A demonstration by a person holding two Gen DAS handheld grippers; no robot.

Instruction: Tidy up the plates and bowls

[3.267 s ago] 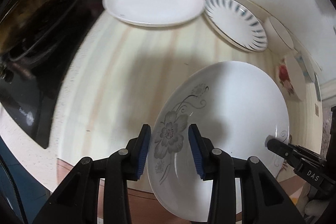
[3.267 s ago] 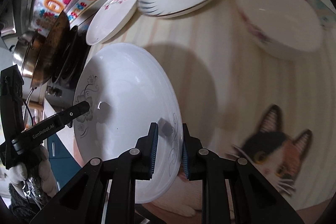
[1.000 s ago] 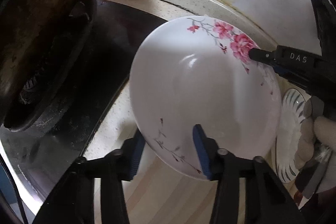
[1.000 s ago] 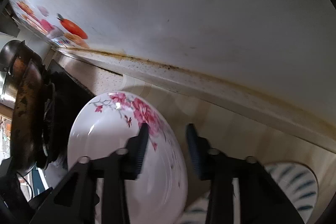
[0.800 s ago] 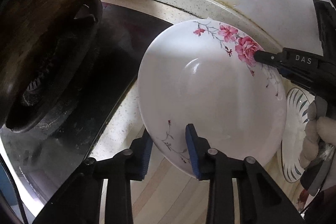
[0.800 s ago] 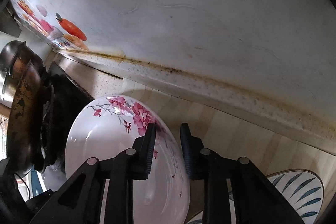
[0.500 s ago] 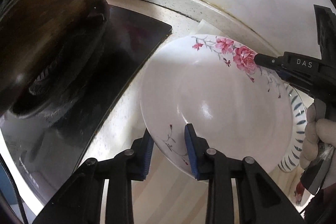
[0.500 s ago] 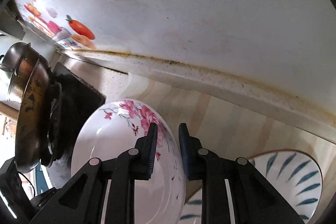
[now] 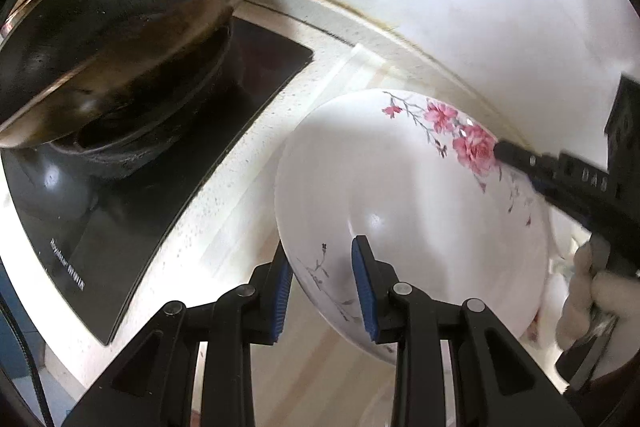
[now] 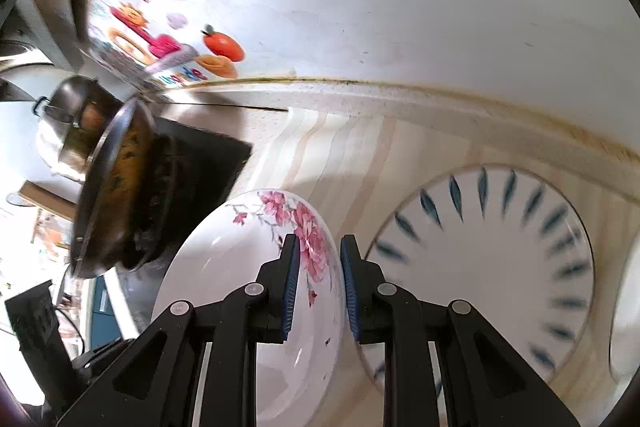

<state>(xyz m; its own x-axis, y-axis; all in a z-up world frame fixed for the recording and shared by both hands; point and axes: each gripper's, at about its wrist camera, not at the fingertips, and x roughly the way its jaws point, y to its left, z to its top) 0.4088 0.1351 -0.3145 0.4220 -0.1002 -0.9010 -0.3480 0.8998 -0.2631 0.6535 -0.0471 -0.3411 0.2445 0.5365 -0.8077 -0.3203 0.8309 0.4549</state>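
Pink-blossom plate (image 9: 412,203) hangs clear of the striped counter (image 10: 360,147), carried between both tools; the left gripper (image 9: 322,285) is clamped on the near rim, its blue pads (image 9: 362,279) pinching the edge from inside and outside, and the right gripper (image 10: 318,283) is clamped on the opposite, flowered rim. Two grips on opposite edges make sense for a wide, shallow, slippery dish, since a single pinch would likely let it swing or slide; the plate is tilted, which suits lifting it over its neighbour. It sits just beside the blue-leaf plate (image 10: 500,247), which lies flat on the counter by the wall; judging by the task, stacking is probably the aim. The wok (image 9: 120,23) on the black cooktop (image 9: 132,219) stands close on the far side, so the carry has little room that way.
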